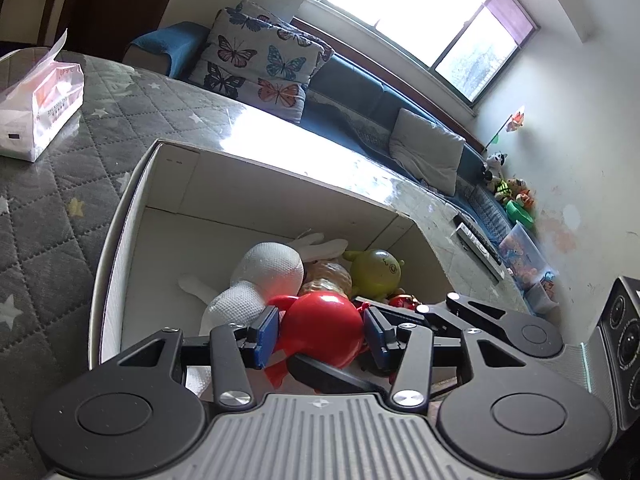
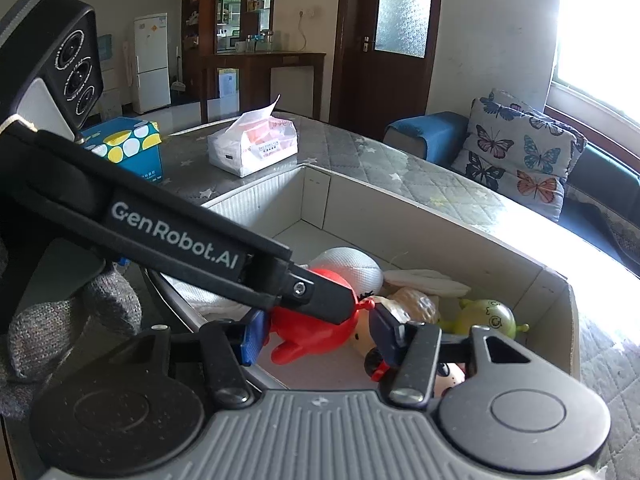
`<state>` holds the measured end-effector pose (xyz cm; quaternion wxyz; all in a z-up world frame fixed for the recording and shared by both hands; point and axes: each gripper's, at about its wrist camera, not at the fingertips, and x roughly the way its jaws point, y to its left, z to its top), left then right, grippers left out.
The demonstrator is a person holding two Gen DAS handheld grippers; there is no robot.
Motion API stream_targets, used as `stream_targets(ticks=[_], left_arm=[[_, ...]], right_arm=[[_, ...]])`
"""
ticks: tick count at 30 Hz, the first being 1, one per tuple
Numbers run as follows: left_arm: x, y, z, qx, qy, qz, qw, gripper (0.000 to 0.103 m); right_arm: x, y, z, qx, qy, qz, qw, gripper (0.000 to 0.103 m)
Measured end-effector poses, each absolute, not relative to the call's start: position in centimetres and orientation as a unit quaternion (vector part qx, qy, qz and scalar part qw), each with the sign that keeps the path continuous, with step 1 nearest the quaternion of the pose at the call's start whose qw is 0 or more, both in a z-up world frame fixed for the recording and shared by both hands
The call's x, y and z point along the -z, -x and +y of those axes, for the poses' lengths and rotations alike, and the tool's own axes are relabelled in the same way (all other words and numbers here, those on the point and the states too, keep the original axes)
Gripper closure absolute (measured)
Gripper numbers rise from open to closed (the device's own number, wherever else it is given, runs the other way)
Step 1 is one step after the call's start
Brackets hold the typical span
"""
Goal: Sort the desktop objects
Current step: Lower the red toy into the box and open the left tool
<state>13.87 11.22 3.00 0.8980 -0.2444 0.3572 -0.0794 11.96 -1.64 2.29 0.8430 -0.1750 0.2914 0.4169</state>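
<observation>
A quilted grey table (image 1: 48,208) w/ star print carries a white cardboard box (image 1: 120,248), its top open, seen from the left wrist cam. Inside the box, toys lie heaped toward the far-right corner: a white plush rabbit (image 1: 268,272) on its side, a red plastic toy (image 1: 324,332) in front of it, a yellow-green round toy (image 1: 376,270) w/ a drawn face beyond, and a tan lumpy item (image 1: 328,280) wedged between rabbit and green toy. The left gripper (image 1: 320,334) sits over the box w/ jaws parted on either side of the red toy, blue pads (image 1: 267,330) just beside its flanks; whether they actually press it can't be told. In the right wrist cam the right gripper (image 2: 316,334) hangs at the box's near edge, jaws apart, nothing between them, w/ the left gripper's black arm crossing in front. A small doll head (image 2: 362,336) shows below that arm. Further back on the table: a soft tissue pack (image 2: 254,146) and a blue tissue box (image 2: 128,148) w/ yellow and white dots.
</observation>
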Motion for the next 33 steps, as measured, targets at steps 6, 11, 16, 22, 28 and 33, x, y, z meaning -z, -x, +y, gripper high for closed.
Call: stream_targets(ticks=[6,11,16,22,28,33], left_arm=[[-3.7,-13.5,11.1,0.073,0.231,0.358,0.902,0.054],[-3.9,-13.2,11.4,0.068,0.236,0.354,0.903,0.055],[-4.0,-12.3,11.6,0.059,0.241,0.347,0.905,0.055],[-4.8,-10.7,11.3,0.055,0.237,0.332,0.911,0.055],[-5.5,-8.7,10.4,0.052,0.216,0.311,0.924,0.055],[-5.7,-7.0,9.7,0.028,0.195,0.3,0.933,0.055]], right_arm=[[-2.1,-12.5,-1.6,-0.417,0.173,0.295,0.842,0.048],[-2.3,-12.3,-1.7,-0.412,0.17,0.295,0.845,0.048],[-2.7,-11.7,-2.5,-0.406,0.152,0.291,0.853,0.043],[-3.6,-10.3,-3.8,-0.392,0.128,0.283,0.866,0.028],[-4.0,-9.0,-5.2,-0.378,0.107,0.283,0.875,0.02],[-4.3,-7.7,-6.4,-0.369,0.09,0.279,0.882,0.017]])
